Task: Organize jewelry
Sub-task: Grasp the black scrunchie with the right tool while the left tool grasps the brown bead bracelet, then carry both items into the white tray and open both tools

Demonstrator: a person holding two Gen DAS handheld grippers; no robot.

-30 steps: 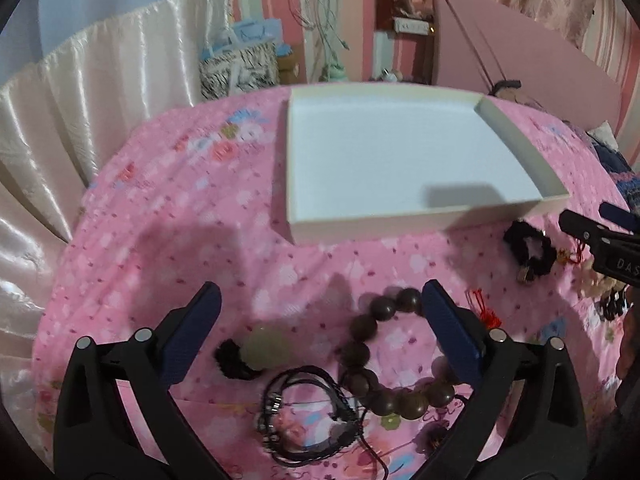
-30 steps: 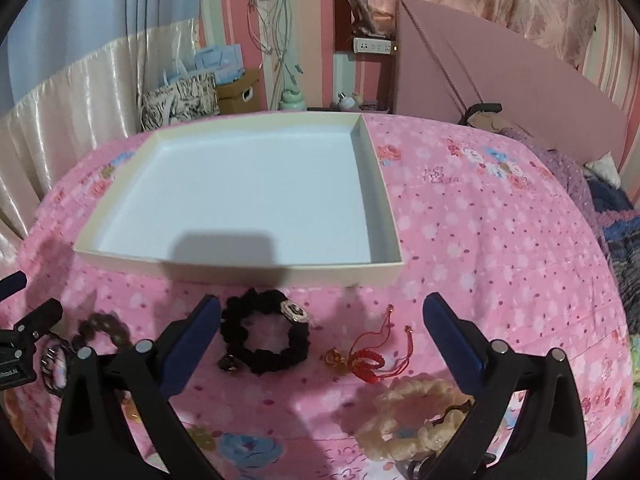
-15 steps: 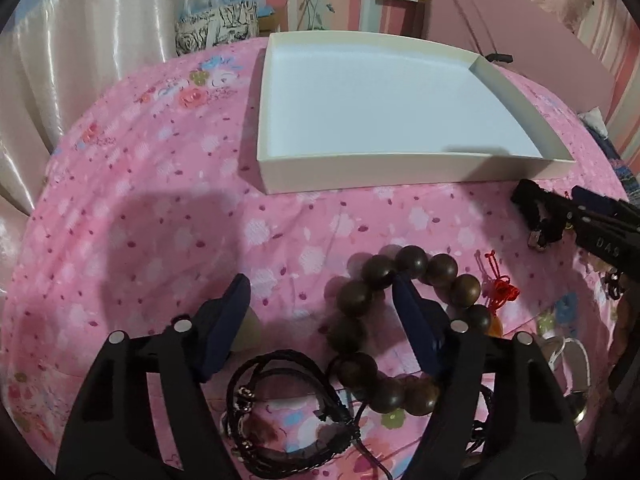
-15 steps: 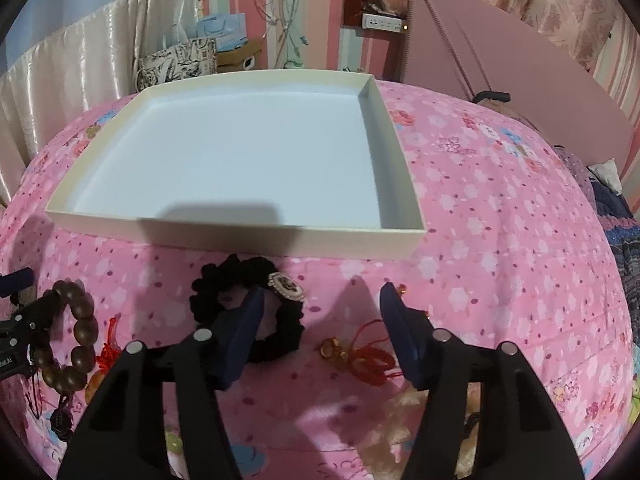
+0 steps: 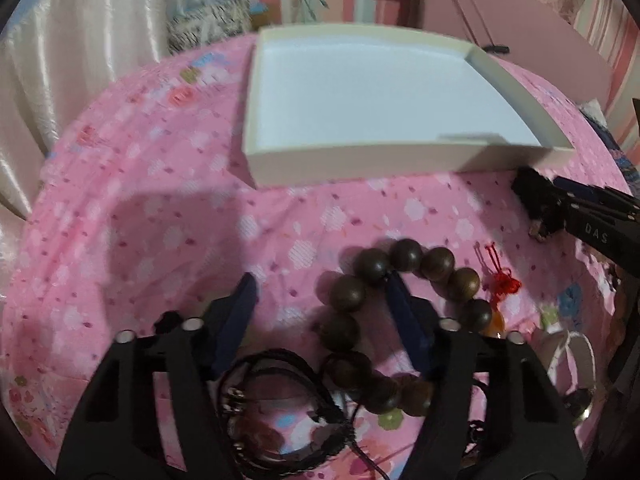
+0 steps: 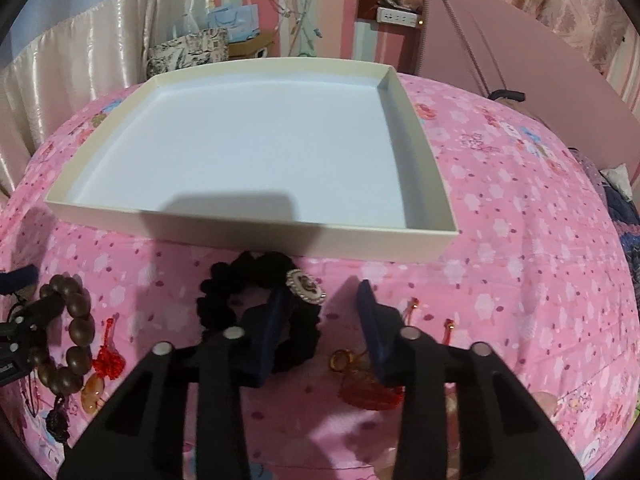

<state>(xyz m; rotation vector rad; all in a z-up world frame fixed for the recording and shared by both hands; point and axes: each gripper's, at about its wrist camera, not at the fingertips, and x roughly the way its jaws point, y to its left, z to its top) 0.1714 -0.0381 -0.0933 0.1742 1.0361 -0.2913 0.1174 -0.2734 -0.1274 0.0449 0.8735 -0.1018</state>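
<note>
A bracelet of dark wooden beads (image 5: 346,294) lies on the pink flowered bedspread. My left gripper (image 5: 320,286) is low over it, jaws closing. One blue finger stands inside the bead ring and the ring's left side lies between the fingers, with a gap to the other finger. A black scrunchie (image 6: 224,304) with a white oval charm (image 6: 306,286) lies just before the white tray (image 6: 280,236). My right gripper (image 6: 322,298) straddles its right side, jaws closing, one finger inside the loop and the other apart from it. Nothing lies in the tray (image 5: 360,164).
Black cord bracelets (image 5: 276,400) lie under the left gripper's body. A red knot charm with an amber ring (image 6: 360,384) sits below the right gripper, and a red tassel (image 5: 504,282) lies beside the beads. A cream curtain and a pink headboard border the bed.
Both grippers sank toward the bedspread and their jaws narrowed markedly. The left one now has a finger inside the bead ring, the right one a finger inside the scrunchie.
</note>
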